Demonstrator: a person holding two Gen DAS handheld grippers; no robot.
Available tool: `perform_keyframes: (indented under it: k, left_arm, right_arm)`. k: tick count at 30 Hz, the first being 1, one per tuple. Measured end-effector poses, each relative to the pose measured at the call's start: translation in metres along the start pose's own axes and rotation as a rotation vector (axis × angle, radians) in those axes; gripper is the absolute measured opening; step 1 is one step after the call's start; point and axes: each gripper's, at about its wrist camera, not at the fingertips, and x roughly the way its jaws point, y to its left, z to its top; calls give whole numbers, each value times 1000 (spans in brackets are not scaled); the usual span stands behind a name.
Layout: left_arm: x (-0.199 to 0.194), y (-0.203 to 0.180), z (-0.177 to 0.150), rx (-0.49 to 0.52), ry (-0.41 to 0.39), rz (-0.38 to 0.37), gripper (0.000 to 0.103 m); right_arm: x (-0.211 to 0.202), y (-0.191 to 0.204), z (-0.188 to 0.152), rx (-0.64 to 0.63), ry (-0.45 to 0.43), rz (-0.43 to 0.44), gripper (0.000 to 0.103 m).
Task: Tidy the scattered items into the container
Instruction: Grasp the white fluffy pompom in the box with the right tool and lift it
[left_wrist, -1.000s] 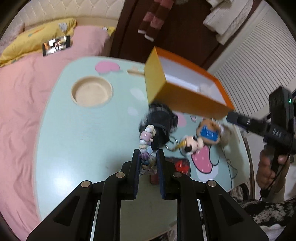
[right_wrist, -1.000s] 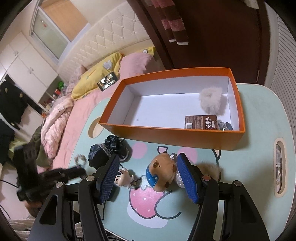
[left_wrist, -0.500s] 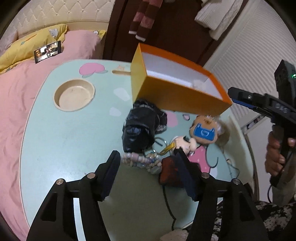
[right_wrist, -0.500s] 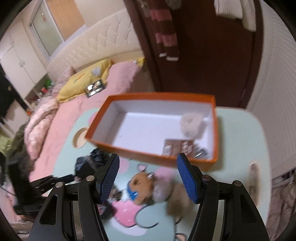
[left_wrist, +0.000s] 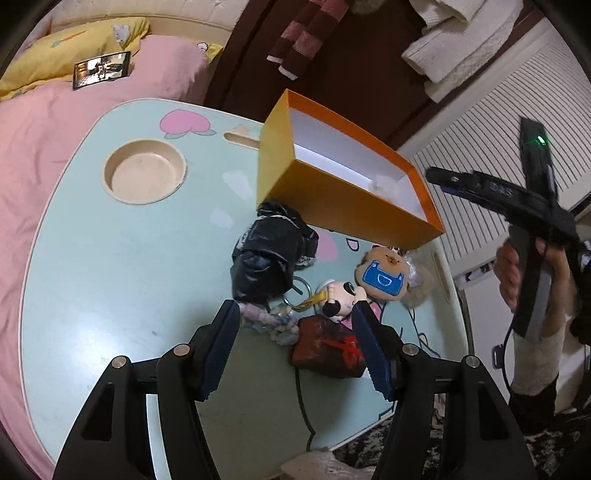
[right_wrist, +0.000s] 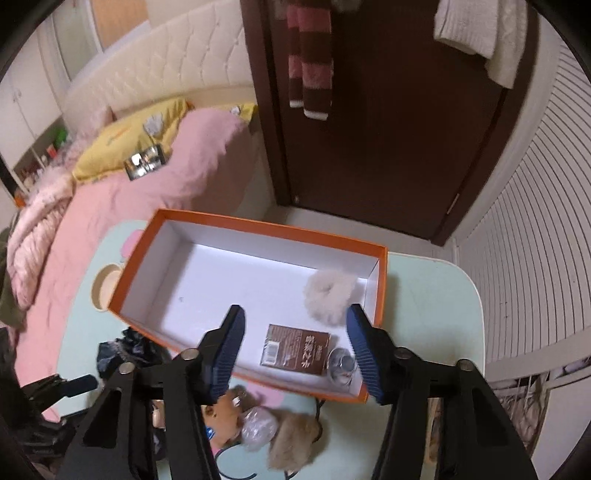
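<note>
Room: bedroom – pink bedspread (left_wrist: 55, 122), dark brown door (right_wrist: 388, 129), and a mint-green lap table with cartoon prints (left_wrist: 110, 258) bearing everything.
Left gripper (left_wrist: 295, 338): jaws spread wide and empty, hanging over the clutter on the table.
Under the left gripper: pastel bead bracelet (left_wrist: 269, 321) and dark red wrapped packet (left_wrist: 327, 349) lie between the blue pads (left_wrist: 218, 345), touched by neither.
Just beyond: crumpled black plastic bag (left_wrist: 269, 262), small black-and-white figure on a keyring (left_wrist: 340, 295), round brown bear plush with a blue bib (left_wrist: 384, 275), tan fur pompom (left_wrist: 419, 291) beside it.
Right gripper (right_wrist: 295, 343): jaws closing, nothing between them – poised above the box's near wall.
Container: rectangular orange cardboard box, white inside, open-topped (right_wrist: 258, 229); it sits flat at the table's far side.
Box axis: long side runs left to right in the right wrist view, near wall facing the scattered toys.
Box contents: fluffy cream scrunchie (right_wrist: 330, 297), flat brown printed packet (right_wrist: 295, 349), small clear-wrapped item (right_wrist: 341, 363), all at the right end.
</note>
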Motion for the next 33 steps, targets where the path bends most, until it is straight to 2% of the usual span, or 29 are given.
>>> perform_keyframes:
  k: [2, 4, 6, 9, 12, 16, 20, 21, 22, 25, 29, 30, 33]
  left_arm:
    - [-1, -5, 0, 29, -24, 40, 63]
    - [-3, -7, 0, 50, -35, 51, 63]
    - [-3, -8, 0, 53, -39, 36, 63]
    - [-3, -4, 1, 28, -34, 17, 63]
    - [-2, 0, 1, 12, -33, 30, 63]
    - [0, 4, 1, -15, -31, 20, 63]
    - [0, 4, 0, -21, -34, 14, 63]
    - [0, 3, 1, -21, -36, 14, 63]
    - [0, 2, 1, -21, -38, 14, 63]
    - [-3, 2, 1, -18, -50, 21, 63]
    - [-4, 3, 0, -33, -57, 21, 63]
    - [-4, 3, 0, -38, -56, 21, 63]
    - [-3, 3, -1, -42, -58, 25, 63]
  right_arm:
    - [10, -1, 6, -14, 35, -31, 35]
    - [21, -4, 10, -19, 76, -69, 12]
    - [32, -9, 15, -18, 113, -79, 5]
    - [40, -20, 22, 29, 150, -40, 5]
    - [44, -26, 27, 50, 188, -25, 5]
    - [54, -24, 33, 41, 220, -18, 16]
    - [70, -9, 39, -37, 268, -78, 19]
    - [78, -6, 40, -54, 297, -108, 25]
    - [85, -2, 40, -66, 324, -131, 38]
    - [104, 6, 37, -86, 350, -171, 54]
    - [114, 13, 34, -96, 336, -186, 46]
    - [113, 13, 34, -94, 337, -183, 28]
    - [110, 7, 34, -38, 345, -75, 29]
